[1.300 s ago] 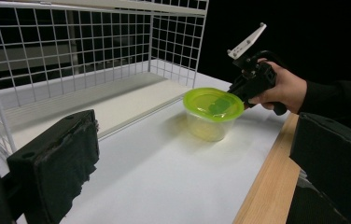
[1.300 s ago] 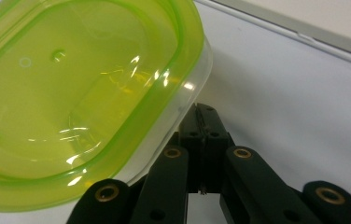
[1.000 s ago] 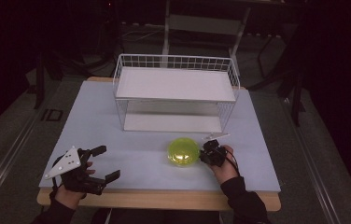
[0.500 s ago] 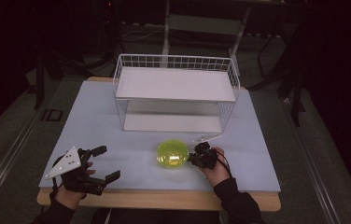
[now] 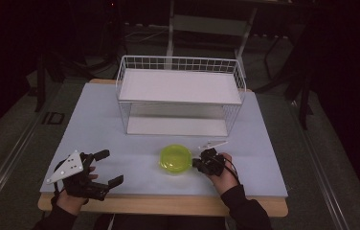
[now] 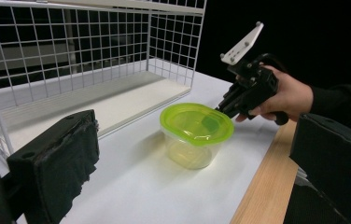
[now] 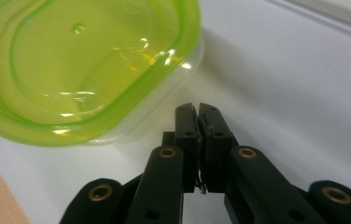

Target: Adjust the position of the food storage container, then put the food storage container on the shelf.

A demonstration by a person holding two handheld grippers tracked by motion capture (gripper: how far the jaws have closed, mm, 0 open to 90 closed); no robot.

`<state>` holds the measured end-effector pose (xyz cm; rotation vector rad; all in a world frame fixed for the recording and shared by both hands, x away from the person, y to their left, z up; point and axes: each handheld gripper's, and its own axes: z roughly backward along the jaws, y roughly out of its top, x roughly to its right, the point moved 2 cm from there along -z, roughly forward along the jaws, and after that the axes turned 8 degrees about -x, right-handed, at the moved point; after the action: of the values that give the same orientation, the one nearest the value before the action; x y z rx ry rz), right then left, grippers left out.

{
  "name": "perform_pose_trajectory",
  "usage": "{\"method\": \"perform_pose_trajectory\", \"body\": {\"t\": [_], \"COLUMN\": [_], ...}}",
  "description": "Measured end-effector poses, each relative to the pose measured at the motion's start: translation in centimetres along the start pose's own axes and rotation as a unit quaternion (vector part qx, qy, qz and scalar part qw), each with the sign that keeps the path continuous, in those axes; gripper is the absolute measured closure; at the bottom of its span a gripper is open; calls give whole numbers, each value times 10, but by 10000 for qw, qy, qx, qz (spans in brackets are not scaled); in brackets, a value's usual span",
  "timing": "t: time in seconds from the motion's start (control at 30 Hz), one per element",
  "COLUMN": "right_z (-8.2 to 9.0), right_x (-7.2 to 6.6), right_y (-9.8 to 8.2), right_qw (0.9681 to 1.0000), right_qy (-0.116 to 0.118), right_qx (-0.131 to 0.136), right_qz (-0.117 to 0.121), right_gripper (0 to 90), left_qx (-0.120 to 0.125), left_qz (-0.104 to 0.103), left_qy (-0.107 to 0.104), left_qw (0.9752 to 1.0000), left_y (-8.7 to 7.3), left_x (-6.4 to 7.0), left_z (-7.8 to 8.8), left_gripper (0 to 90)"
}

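A clear plastic container with a lime-green lid stands on the pale table, in front of the wire rack. My right gripper is shut with nothing between its jaws. In the right gripper view its tips sit right by the container's side wall; I cannot tell if they touch. My left gripper rests open at the table's front left, well apart from the container. In the left gripper view its black pads frame the container and the right gripper.
A white wire rack with a flat upper shelf and a lower shelf stands at the back middle of the table. The wooden front edge runs just below both hands. Dark floor surrounds the table.
The right gripper and the container have shifted left along the table over the past second, mostly in the first half. The left gripper has stayed put.
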<state>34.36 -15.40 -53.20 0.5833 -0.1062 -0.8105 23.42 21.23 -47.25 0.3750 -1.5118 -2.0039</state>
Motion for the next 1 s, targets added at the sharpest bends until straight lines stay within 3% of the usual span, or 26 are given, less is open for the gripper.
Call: {"method": "perform_pose_trajectory", "body": {"t": [0.13, 0.3, 0.4, 0.5, 0.57, 0.67, 0.73, 0.83, 0.9, 0.93, 1.0], "right_z": [13, 34, 45, 56, 61, 68, 75, 84, 87, 95, 100], "right_x": [7, 14, 15, 14, 12, 8, 5, -2, -6, -11, -14], "right_y": [-1, -7, -12, -17, -20, -23, -24, -22, -20, -16, -12], "right_qw": [9997, 9986, 9981, 9978, 9974, 9964, 9950, 9938, 9932, 9917, 9908], "right_qy": [-187, -325, -343, -201, -75, 2, 118, -21, -47, -89, -127], "right_qx": [140, 419, 517, 623, 710, 829, 993, 1085, 1121, 1231, 1265], "right_qz": [-16, -51, 17, 108, 46, 164, 57, 255, 304, 356, 460], "right_gripper": [772, 489, 341, 234, 209, 155, 155, 157, 157, 183, 185], "left_qx": [6, -3, -12, -9, -24, -101, -111, -155, -155, -396, -486], "left_qz": [27, 43, 57, 99, 92, 58, -23, 45, 45, 254, 287], "left_qy": [-4, -3, -31, -101, -133, -183, -188, -425, -425, -660, -679], "left_qw": [10000, 10000, 10000, 9999, 9999, 9998, 9998, 9990, 9990, 9967, 9961], "left_y": [0, -1, -1, -1, 0, 1, 3, 9, 9, 18, 23], "left_x": [0, -1, -1, -1, -1, 1, 4, 9, 9, 15, 19], "left_z": [0, -1, -3, -5, -6, -9, -13, -21, -21, -31, -37], "left_gripper": [21, 21, 21, 21, 21, 22, 21, 21, 22, 22, 22]}}
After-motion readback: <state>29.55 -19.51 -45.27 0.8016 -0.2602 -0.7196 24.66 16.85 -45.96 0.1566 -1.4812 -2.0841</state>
